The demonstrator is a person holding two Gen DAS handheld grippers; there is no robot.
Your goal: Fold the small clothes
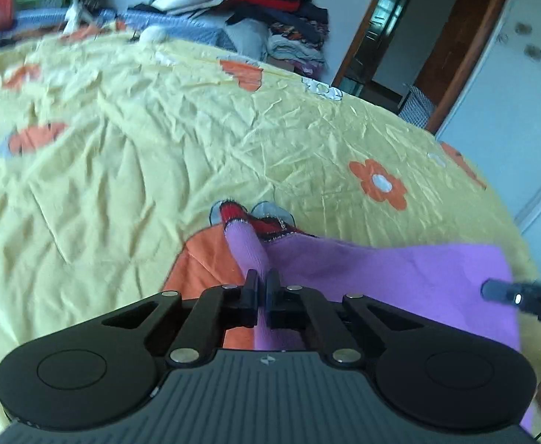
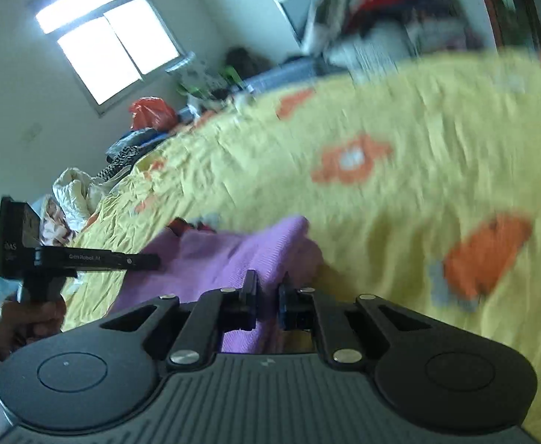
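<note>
Bedspread point(image 1: 129, 140), yellow with orange flowers, fills both views, and on its near side lies your purple garment point(image 1: 400, 277), small, with a red trimmed part at its far end. It looks thin, soft and light, so it will sag and slide; take it by edges or corners. Your left gripper point(image 1: 263, 281) is clamped on a rolled purple part, maybe a sleeve. Your right gripper point(image 2: 268, 288) is pinched on the cloth edge, jaws nearly together.
</note>
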